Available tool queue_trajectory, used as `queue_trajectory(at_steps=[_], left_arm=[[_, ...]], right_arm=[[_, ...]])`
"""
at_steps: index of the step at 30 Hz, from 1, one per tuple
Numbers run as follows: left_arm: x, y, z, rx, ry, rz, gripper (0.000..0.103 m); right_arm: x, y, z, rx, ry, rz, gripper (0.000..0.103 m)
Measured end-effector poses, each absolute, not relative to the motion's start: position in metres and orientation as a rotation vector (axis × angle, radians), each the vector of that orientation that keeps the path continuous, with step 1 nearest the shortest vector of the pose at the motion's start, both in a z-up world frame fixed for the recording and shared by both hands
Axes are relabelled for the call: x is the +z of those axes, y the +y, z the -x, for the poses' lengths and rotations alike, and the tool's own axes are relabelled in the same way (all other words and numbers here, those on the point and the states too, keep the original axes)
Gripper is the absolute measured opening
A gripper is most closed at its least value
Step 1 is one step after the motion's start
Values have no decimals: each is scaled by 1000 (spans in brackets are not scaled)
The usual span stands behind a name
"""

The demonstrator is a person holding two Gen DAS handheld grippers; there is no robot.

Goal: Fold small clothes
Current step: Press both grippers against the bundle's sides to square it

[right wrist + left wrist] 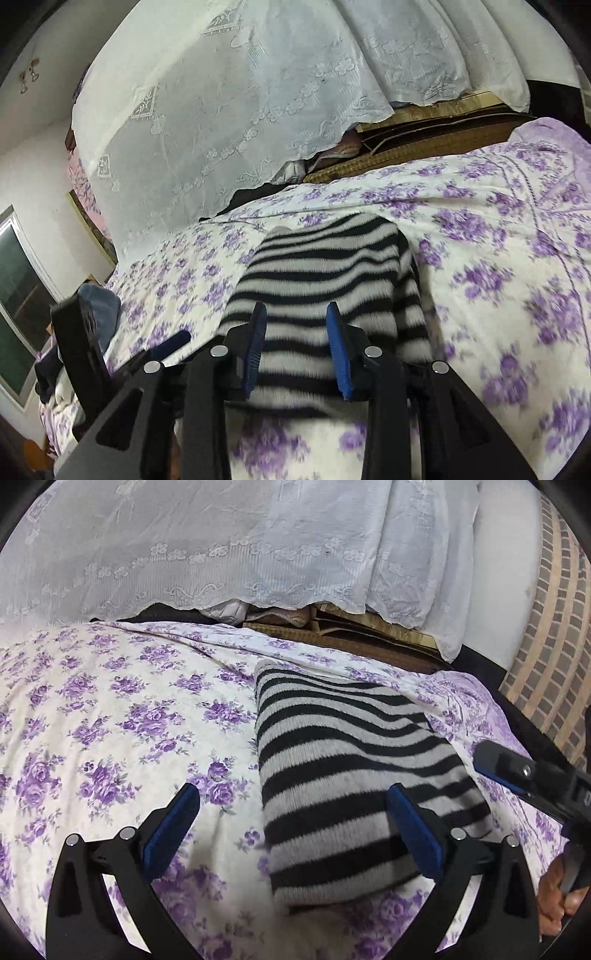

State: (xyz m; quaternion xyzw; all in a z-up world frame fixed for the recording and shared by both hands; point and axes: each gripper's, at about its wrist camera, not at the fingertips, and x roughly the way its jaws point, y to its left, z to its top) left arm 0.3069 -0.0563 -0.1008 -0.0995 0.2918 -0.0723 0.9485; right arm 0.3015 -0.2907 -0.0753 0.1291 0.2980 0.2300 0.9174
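Left wrist view: we see the folded black-and-grey striped knit garment (354,775) lying on the bed w/ purple-flowered white sheet (110,716), long axis running away from us. Left claw (291,823) wide apart, empty; right claw (295,343) partly apart, nothing pinched. Open sheet both sides; white lace curtain (221,546) beyond far edge.

Left gripper (295,812) jaws spread wide, right gripper (296,341) jaws partly apart (nothing pinched), both angled downward
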Motion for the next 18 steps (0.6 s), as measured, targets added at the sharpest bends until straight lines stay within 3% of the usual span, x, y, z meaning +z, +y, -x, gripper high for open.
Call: queue_trajectory(at_steps=[9,18], left_arm=[[-105,-61,-293,-145,624,170,99],[-126,-66,-307,-157,764,155,99]], right_arm=[[-91,-303,-287,438,652,-264,37],[-113,-304,-298,400,718,-244,38]])
